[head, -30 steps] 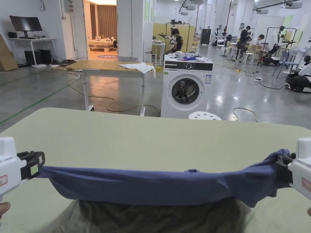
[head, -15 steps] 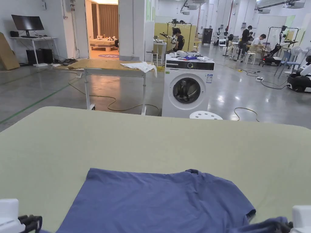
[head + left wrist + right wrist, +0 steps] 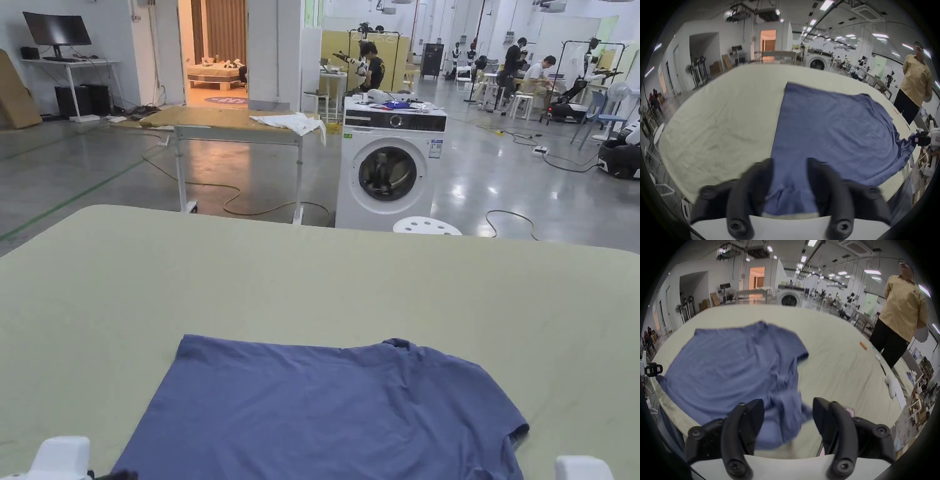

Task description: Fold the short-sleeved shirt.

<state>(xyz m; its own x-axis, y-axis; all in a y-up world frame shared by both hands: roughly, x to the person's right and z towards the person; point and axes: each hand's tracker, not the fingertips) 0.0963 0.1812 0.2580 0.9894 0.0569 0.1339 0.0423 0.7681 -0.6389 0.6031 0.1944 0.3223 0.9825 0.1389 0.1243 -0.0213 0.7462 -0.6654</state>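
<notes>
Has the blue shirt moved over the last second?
Yes. The blue shirt, stretched in the air a second ago, now lies flat on the green table.

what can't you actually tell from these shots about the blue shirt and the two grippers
- Head view: the blue shirt runs off the bottom edge, so its near part is cut off.
- Left gripper view: the shirt's near end drops behind the left gripper body; motion blur hides whether the spread jaws touch cloth.
- Right gripper view: cloth between the spread jaws of the right gripper is smeared by blur, so contact is unclear.
- Shirt underside: hidden against the table.
</notes>
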